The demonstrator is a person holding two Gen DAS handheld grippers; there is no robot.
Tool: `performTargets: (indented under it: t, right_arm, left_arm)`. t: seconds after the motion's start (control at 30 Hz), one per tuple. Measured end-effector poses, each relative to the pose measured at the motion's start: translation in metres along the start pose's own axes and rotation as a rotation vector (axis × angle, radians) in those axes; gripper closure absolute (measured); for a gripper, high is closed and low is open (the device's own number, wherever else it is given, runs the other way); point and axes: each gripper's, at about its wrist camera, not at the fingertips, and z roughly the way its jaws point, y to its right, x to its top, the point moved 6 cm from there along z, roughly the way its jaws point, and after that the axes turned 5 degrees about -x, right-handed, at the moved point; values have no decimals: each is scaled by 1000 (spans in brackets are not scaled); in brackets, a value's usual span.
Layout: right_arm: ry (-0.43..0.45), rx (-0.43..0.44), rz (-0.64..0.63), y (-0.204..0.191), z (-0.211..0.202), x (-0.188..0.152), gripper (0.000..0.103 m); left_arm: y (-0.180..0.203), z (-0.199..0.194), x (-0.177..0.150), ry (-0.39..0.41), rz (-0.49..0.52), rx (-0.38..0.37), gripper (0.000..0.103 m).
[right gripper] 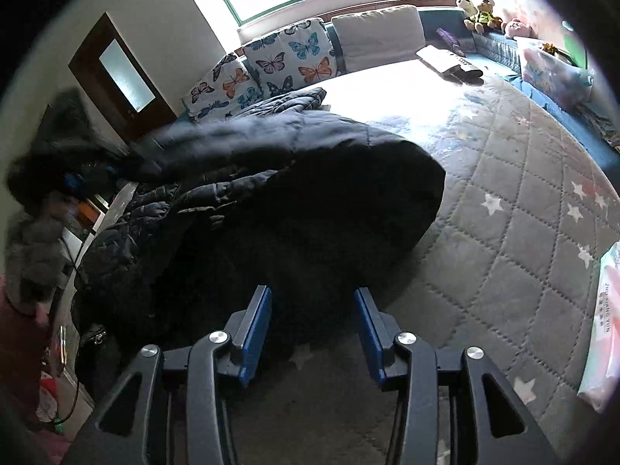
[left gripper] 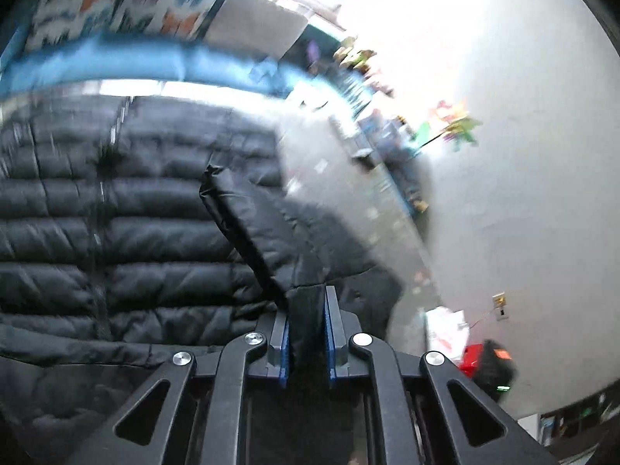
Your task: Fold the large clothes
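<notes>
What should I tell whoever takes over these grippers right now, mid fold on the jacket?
Left gripper: shut on a flap of the jacket, lifting it off the rest.
Right gripper: open, empty, pointing down at the near edge of the jacket.
Jacket: black puffer, spread on the quilt, bunched toward the left in the right wrist view.
Done: one flap gripped and raised.
Left: probably carry that flap across the body, then take the near edge with the right gripper and finish the fold. The left wrist view is blurred, so I can't tell which part of the jacket the flap is.
</notes>
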Motion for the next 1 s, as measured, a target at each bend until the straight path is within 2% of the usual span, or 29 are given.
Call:
performTargets:
  t: [0.1, 0.2, 0.3, 0.4, 0.5, 0.63, 0.7, 0.8, 0.87, 0.93, 1.0]
  right_arm:
    - [-7, 1, 9, -8, 2, -1, 50]
    - [-10, 22, 13, -15, 4, -2, 49]
    - [-12, 34, -4, -28, 5, -3, 43]
    - [-2, 7, -38, -39, 7, -2, 36]
    - [6, -55, -62, -42, 11, -2, 36]
    - [-19, -64, -56, -42, 18, -7, 36]
    - [-19, -93, -68, -42, 20, -9, 36]
    - [-6, -158, -80, -40, 20, -10, 36]
    - [-3, -158, -75, -40, 18, -10, 36]
    - [-4, -150, -72, -45, 15, -12, 36]
    - [-11, -153, -98, -51, 14, -13, 36]
  left_arm:
    - [25, -38, 10, 64, 57, -29, 90]
    - [49, -92, 14, 136, 126, -60, 90]
    - [63, -143, 14, 189, 173, -82, 90]
    - [71, -196, 10, 255, 207, -110, 90]
    - [69, -247, 0, 316, 230, -105, 90]
    - [36, -303, -14, 394, 204, -70, 92]
    - [3, -326, -23, 422, 159, -24, 96]
    - [-48, -346, -37, 439, 76, 21, 97]
    - [-85, -346, -49, 411, 24, 31, 97]
    - [-122, -339, -63, 383, -32, 87, 97]
    - [-160, -325, -81, 310, -109, 114, 97]
